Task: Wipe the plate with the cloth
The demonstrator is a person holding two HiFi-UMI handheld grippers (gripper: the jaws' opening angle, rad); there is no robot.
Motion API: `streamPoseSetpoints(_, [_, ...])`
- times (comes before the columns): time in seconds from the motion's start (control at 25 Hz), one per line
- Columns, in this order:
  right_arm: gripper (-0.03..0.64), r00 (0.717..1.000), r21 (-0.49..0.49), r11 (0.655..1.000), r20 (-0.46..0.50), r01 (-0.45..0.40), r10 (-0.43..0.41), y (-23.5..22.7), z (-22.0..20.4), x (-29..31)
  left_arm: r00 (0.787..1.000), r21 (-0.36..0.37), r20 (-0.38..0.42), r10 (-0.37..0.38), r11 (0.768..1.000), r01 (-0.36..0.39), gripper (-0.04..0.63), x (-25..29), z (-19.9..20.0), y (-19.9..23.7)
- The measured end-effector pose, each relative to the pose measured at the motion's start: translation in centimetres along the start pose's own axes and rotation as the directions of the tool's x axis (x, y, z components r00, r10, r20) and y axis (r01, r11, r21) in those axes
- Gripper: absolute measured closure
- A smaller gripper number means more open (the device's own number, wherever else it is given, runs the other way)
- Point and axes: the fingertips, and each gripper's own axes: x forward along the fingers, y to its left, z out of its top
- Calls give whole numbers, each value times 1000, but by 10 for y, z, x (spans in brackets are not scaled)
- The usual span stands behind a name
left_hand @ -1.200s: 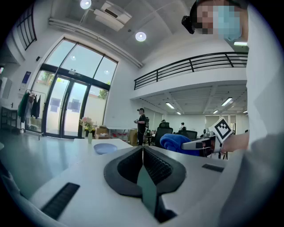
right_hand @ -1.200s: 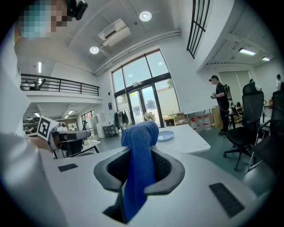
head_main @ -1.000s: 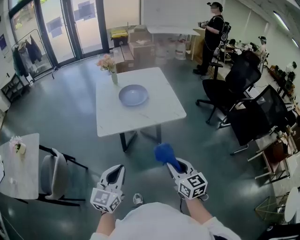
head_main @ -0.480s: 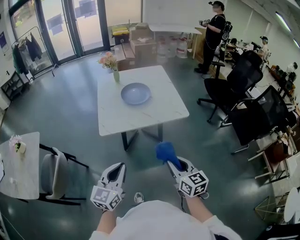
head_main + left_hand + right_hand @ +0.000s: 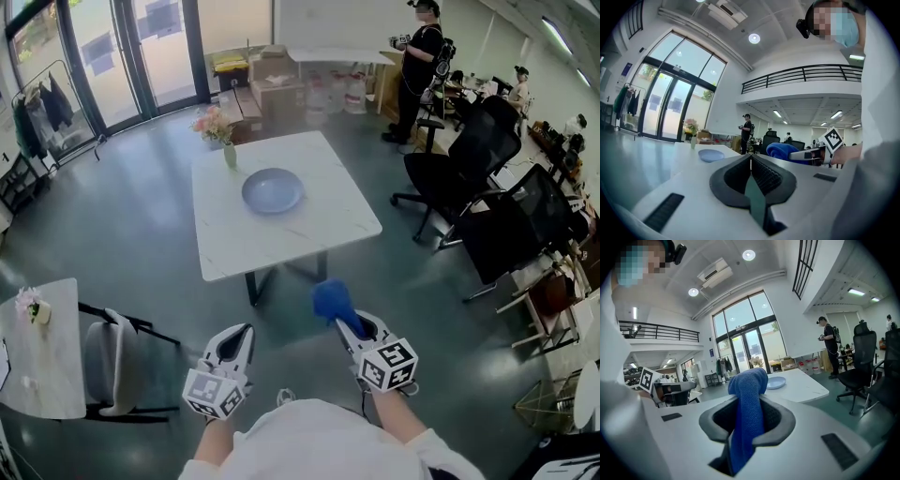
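A pale blue plate (image 5: 272, 190) lies on the white square table (image 5: 319, 234) ahead of me; it also shows small in the left gripper view as the plate (image 5: 711, 155) and in the right gripper view as the plate (image 5: 776, 382). My right gripper (image 5: 339, 315) is shut on a blue cloth (image 5: 330, 302), which bulges out past the jaw tips as the cloth (image 5: 746, 414). My left gripper (image 5: 236, 334) is shut and holds nothing; its jaws meet at the tip (image 5: 750, 160). Both grippers hang over the floor, short of the table's near edge.
A small vase of flowers (image 5: 221, 132) stands at the table's far left corner. Black office chairs (image 5: 469, 159) stand to the right. A grey chair (image 5: 108, 361) and a second white table (image 5: 37, 352) are at my left. A person (image 5: 419, 66) stands far behind, by cardboard boxes (image 5: 272, 89).
The table and plate have drawn slightly nearer and shifted in the head view as I move toward them. Both grippers keep their state and their place in the view.
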Motion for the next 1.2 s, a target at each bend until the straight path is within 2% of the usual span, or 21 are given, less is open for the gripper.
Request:
streamPoseSetpoints(0.24, [523,999,11,999,-5,39,-39,9,-4,17,999,-12,-12,-40,999,40,562,3,-2,27])
streamPoseSetpoints(0.56, [523,998,0,998,-19,57,-57,4,4,37,998,-28,-29,-49,998,48,563,18,-3,49])
streamPoseSetpoints(0.76, [523,999,-5,999,-26,38,-38,-13,9,60,997,-4,-52,-60,998,59,563,44,-4,55])
streamPoseSetpoints(1.2, [523,999,-14,999,-33,-40,40,-70,35,116,999,-15,-38,-1,1000,1,561,116,15,80])
